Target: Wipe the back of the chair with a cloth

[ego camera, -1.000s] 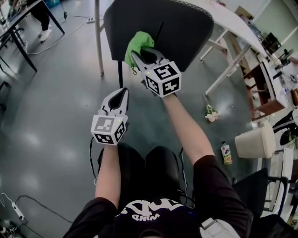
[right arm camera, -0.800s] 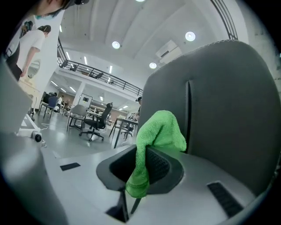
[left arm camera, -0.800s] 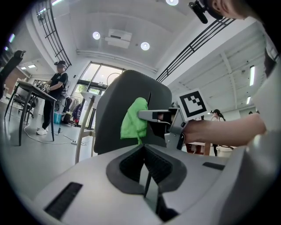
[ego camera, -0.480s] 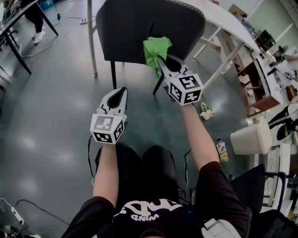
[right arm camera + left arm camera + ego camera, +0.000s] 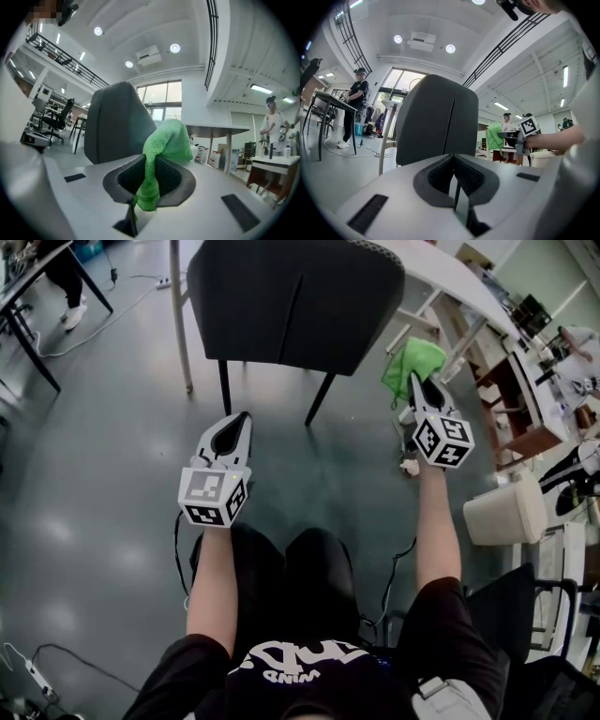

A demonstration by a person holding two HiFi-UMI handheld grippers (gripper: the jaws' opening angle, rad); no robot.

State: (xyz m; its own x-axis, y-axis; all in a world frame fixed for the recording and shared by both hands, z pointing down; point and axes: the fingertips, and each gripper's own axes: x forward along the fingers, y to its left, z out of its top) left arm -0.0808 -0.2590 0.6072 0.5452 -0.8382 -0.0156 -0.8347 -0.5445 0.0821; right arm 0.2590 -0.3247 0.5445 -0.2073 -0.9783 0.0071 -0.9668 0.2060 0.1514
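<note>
The green cloth (image 5: 412,360) is pinched in the closed jaws of the right gripper (image 5: 418,385), apart from and right of the dark chair (image 5: 291,301), while the left gripper (image 5: 239,423) is held nearer, jaws together and empty.

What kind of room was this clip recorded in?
Probably an open office or lab hall: a long white table, a grey floor with trailing cables, and a high ceiling with a railed gallery.
</note>
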